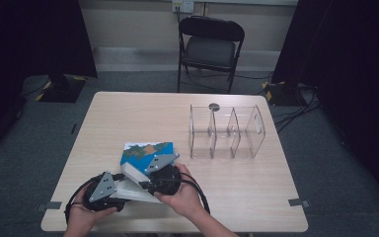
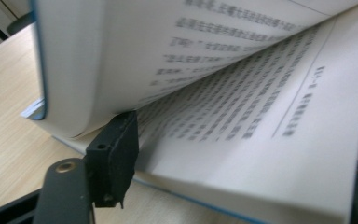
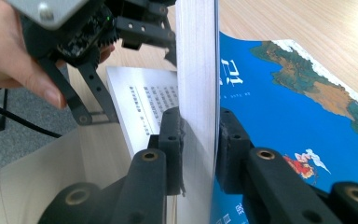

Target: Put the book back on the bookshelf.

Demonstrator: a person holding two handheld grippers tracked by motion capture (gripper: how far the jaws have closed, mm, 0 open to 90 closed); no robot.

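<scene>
Seen from above on a light wooden table (image 1: 128, 113): a book (image 1: 145, 153) with a blue, map-like cover, lying near the front edge left of the middle, partly opened with white pages fanned toward the front-left corner. Left gripper (image 1: 109, 190) and right gripper (image 1: 153, 170) both at the book, each in a hand, right one over the lifted cover side, left one at the spread pages. Toward the back right corner, well apart from the book, a clear plastic divided rack (image 1: 227, 131); beyond the far edge, a dark folding chair (image 1: 209, 47).
</scene>
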